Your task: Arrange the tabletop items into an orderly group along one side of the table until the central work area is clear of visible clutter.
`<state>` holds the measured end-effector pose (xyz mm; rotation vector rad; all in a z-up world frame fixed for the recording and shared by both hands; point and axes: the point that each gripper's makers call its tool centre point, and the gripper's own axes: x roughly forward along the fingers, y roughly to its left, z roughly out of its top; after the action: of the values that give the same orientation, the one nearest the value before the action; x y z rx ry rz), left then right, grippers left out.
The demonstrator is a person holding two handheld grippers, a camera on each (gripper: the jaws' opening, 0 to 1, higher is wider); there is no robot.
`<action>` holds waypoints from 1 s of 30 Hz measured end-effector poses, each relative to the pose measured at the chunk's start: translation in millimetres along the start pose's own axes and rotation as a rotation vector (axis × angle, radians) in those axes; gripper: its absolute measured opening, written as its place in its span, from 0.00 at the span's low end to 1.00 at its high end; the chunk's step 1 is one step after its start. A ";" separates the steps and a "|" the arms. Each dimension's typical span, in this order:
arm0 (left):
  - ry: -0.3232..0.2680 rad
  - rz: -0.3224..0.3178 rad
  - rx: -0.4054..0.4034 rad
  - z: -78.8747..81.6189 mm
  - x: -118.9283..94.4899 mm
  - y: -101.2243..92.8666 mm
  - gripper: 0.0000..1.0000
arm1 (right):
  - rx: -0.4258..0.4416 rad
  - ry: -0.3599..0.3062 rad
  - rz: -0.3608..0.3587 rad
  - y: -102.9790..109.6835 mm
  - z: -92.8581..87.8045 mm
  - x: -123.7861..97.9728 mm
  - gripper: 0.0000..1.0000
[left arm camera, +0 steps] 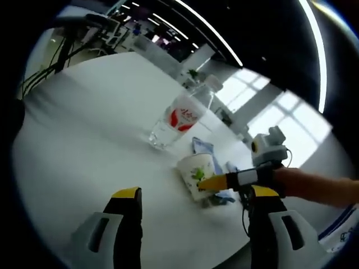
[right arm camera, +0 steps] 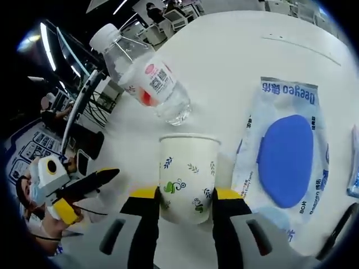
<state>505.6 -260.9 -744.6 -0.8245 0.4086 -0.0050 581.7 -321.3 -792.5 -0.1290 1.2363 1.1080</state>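
White paper cup (right arm camera: 188, 176) pinched by right gripper (right arm camera: 187, 203), lower centre. Left gripper (left arm camera: 193, 199) jaws spread, empty. Water bottle (right arm camera: 145, 80), blue packet (right arm camera: 286, 151) upper frame, loosely clustered; grouping incomplete.

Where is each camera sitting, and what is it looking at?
Left gripper view: rides on the left claw, looking across the white table at the water bottle and paper cup; the right claw and a person's arm enter from the right.
Right gripper view: rides on the right claw, looking down at the paper cup between its jaws, beside a blue packet; the left claw shows at left.
Shared: cup, water bottle, table, packet.
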 end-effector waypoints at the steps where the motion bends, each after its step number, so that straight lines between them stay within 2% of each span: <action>1: 0.004 0.000 0.003 -0.5 0.6 0.2 0.74 | 0.002 -0.004 0.002 0.1 -0.2 -0.3 0.33; 6: 0.014 -0.006 0.010 0.0 5.1 -1.9 0.73 | -0.022 -0.016 -0.005 -0.6 0.2 -3.5 0.33; 10: 0.013 -0.028 0.015 6.7 10.5 -9.8 0.72 | -0.064 -0.095 0.014 5.0 11.8 -13.8 0.33; 11: 0.012 -0.034 0.013 8.5 12.1 -11.8 0.72 | -0.062 -0.094 0.006 4.9 10.3 -17.2 0.33; 13: 0.014 -0.044 0.025 11.8 16.1 -17.3 0.72 | -0.106 -0.150 0.026 9.8 16.1 -23.5 0.33; 14: 0.018 -0.045 0.034 12.7 18.1 -19.3 0.72 | -0.069 -0.146 0.022 9.5 12.9 -28.6 0.33; 16: 0.025 -0.057 0.045 15.1 23.3 -23.8 0.72 | -0.057 -0.185 0.050 14.7 17.1 -33.5 0.33; 17: 0.028 -0.063 0.047 15.6 25.1 -25.7 0.72 | -0.087 -0.194 0.023 11.8 17.6 -37.8 0.33; 18: 0.035 -0.071 0.048 14.9 26.9 -30.2 0.72 | -0.153 -0.210 -0.010 7.4 20.3 -41.1 0.33; 19: 0.039 -0.082 0.052 15.0 29.6 -34.9 0.71 | -0.180 -0.230 -0.017 7.3 23.0 -42.8 0.33; 22: 0.059 -0.106 0.068 12.6 36.9 -46.4 0.71 | -0.188 -0.271 -0.023 7.2 25.9 -47.7 0.33; 25: 0.075 -0.121 0.083 11.0 43.2 -57.0 0.70 | -0.267 -0.350 -0.060 8.3 36.4 -56.4 0.33; 30: 0.065 -0.151 0.075 20.3 52.4 -67.5 0.68 | -0.311 -0.399 -0.078 14.3 37.0 -66.4 0.33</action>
<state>571.4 -301.1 -702.5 -0.7810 0.4045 -0.1867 602.4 -331.0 -718.6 -0.1796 0.6956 1.1845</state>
